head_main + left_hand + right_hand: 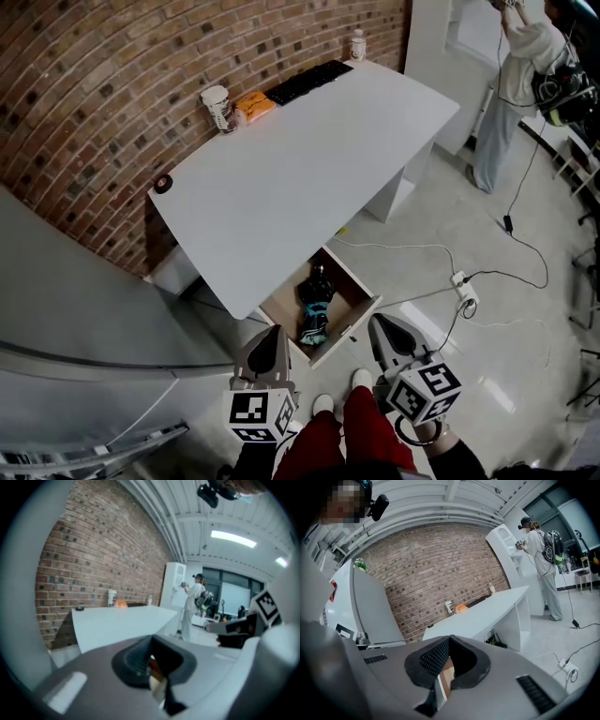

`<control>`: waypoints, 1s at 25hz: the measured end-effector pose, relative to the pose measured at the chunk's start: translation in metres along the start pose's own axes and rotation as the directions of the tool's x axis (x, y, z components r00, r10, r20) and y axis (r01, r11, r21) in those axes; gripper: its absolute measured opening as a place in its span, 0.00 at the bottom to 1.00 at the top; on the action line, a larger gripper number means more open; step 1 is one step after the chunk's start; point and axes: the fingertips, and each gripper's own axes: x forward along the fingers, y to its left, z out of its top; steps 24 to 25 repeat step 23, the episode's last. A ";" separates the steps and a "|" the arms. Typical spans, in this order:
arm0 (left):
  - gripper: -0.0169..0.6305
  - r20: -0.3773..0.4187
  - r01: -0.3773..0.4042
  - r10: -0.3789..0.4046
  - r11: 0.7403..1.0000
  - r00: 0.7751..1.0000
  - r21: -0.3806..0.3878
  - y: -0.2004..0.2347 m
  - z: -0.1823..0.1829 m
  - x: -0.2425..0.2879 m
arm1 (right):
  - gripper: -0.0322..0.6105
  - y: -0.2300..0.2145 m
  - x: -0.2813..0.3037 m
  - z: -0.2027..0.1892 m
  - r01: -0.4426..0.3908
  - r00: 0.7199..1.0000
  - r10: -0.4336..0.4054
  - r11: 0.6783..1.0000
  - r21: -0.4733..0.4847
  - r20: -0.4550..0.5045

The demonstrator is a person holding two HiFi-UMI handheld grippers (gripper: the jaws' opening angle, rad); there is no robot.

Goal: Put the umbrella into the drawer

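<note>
Both of my tools are closed on nothing. The left tool (274, 336) and the right tool (379, 328) have their jaws together, tips pointing away from me and a little downward. Just beyond them, and between them, the open drawer (349, 326) stands pulled out from under the white bench (300, 159). The folded umbrella (316, 302) already lies inside it. Its long axis runs roughly from my side toward the bench, slantwise to the drawer's walls, with one end close to the front panel. That panel faces my right side, so I judge the right tool the nearer one for pushing the drawer shut, pressing toward the bench. Farther off, a keyboard (309, 82) lies on the bench by the brick wall.
</note>
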 end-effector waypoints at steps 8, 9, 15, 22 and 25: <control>0.03 0.084 -0.006 0.007 1.000 0.996 -0.006 0.006 0.029 -0.025 | 0.06 0.031 -0.021 0.034 -0.041 0.992 0.043 0.999 -0.021 0.122; 0.03 0.092 -0.007 0.007 1.000 0.996 -0.005 0.007 0.032 -0.028 | 0.06 0.034 -0.023 0.037 -0.041 0.991 0.044 0.999 -0.025 0.129; 0.03 0.138 -0.009 0.008 1.000 0.990 0.004 0.013 0.049 -0.046 | 0.06 0.045 -0.031 0.041 -0.021 0.992 0.031 0.997 -0.080 0.125; 0.03 0.158 0.009 -0.012 1.000 0.987 0.021 0.012 0.055 -0.061 | 0.06 0.062 -0.042 0.048 -0.015 0.990 0.028 0.995 -0.095 0.135; 0.03 0.159 0.011 -0.014 1.000 0.987 0.024 0.012 0.057 -0.062 | 0.06 0.065 -0.043 0.049 -0.015 0.991 0.028 0.995 -0.095 0.131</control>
